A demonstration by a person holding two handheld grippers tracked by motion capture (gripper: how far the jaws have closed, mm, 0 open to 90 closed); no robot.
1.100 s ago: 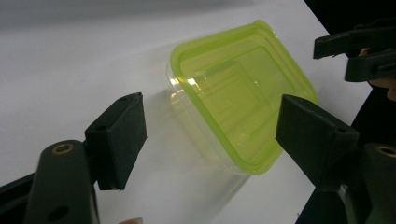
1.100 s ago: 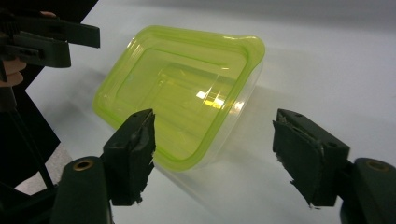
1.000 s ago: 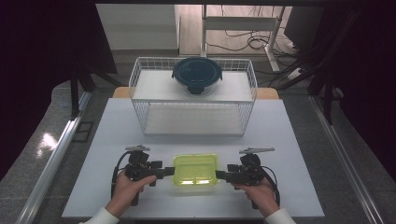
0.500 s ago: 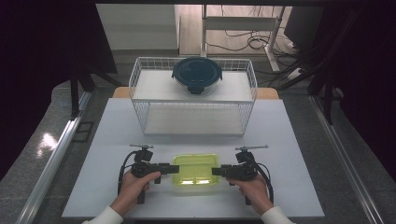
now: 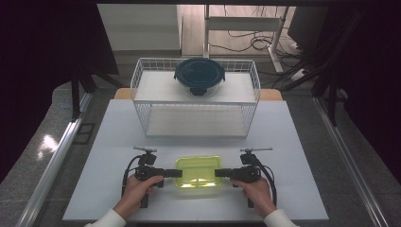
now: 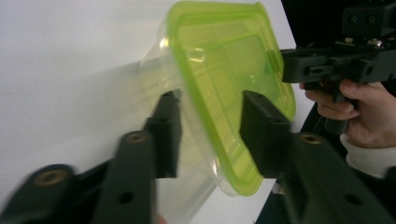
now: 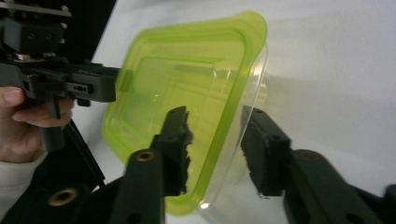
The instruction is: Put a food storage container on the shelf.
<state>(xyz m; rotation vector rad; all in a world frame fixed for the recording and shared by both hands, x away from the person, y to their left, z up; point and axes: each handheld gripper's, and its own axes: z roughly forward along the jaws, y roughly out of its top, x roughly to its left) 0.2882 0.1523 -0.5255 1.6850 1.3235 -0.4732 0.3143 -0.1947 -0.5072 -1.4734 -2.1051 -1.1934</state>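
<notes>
A clear plastic box with a lime-green lid (image 5: 198, 171) lies near the white table's front edge. My left gripper (image 5: 178, 173) is at its left end and my right gripper (image 5: 217, 172) at its right end, both turned on their sides. In the left gripper view the box (image 6: 224, 79) has its rim between the open jaws of the left gripper (image 6: 210, 135), one jaw over the lid, one beside the clear wall. The right gripper view shows the same: the lid (image 7: 187, 84) crosses the open right gripper (image 7: 212, 149). Each view shows the other gripper at the box's far end.
A white wire basket (image 5: 138, 90) stands across the back of the table (image 5: 108, 142). A round dark-lidded glass container (image 5: 199, 75) sits on top of it. Metal rails run down both sides of the table, and cables lie on the floor behind.
Both grippers have rolled onto their sides and slid inward, so their jaws now straddle the two ends of the green-lidded box. The box has not moved.
</notes>
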